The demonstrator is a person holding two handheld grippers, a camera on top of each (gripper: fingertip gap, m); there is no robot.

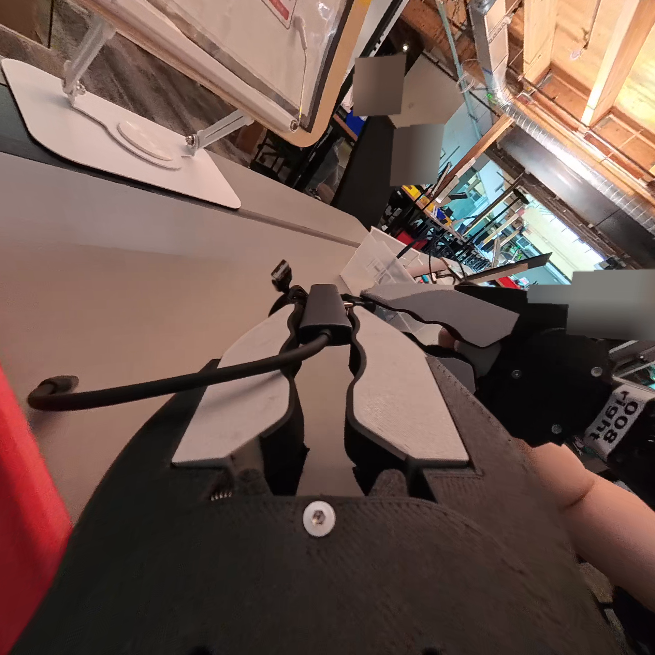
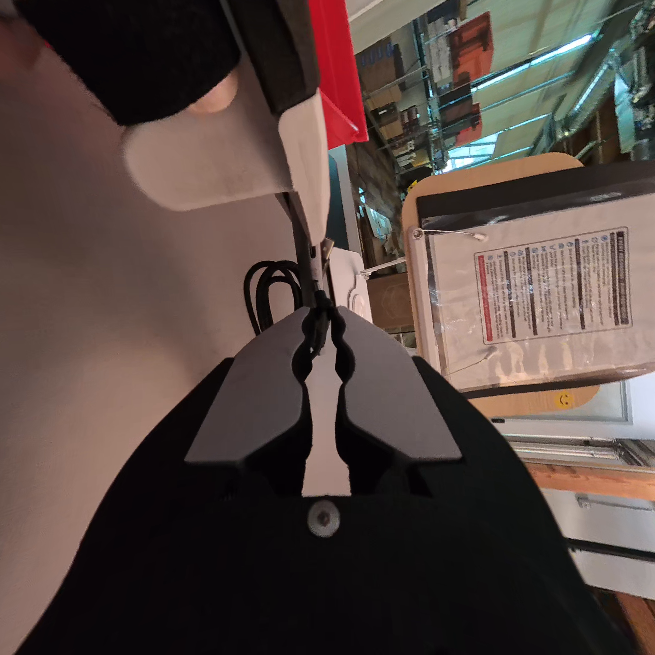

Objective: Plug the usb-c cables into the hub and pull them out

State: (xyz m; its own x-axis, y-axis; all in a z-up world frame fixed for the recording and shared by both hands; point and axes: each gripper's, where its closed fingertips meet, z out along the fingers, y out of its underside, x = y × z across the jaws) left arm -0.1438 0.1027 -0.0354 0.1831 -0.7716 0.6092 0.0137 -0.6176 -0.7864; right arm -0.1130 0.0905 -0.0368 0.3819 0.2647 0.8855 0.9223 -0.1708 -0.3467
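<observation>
My left gripper point(image 1: 324, 315) is shut on the small black hub point(image 1: 323, 313) and holds it above the grey table point(image 1: 106, 283). The hub's thick black lead point(image 1: 177, 382) runs off to the left. My right gripper point(image 2: 320, 315) is shut on a black usb-c cable plug point(image 2: 318, 328). In the left wrist view the right gripper point(image 1: 358, 296) comes in from the right, and the plug's metal tip point(image 1: 349, 303) shows at the hub's far right side. I cannot tell whether the tip is partly in. A coil of black cable point(image 2: 269, 294) hangs behind. Another connector point(image 1: 281, 274) sticks up left of the hub.
A white stand base point(image 1: 124, 141) carries a tilted board with a printed sheet point(image 2: 531, 283) at the back of the table. A clear plastic bin point(image 1: 382, 262) stands at the table's far edge. A red object point(image 1: 21, 496) is close on the left. About 4 cm separates my left fingertips from my right.
</observation>
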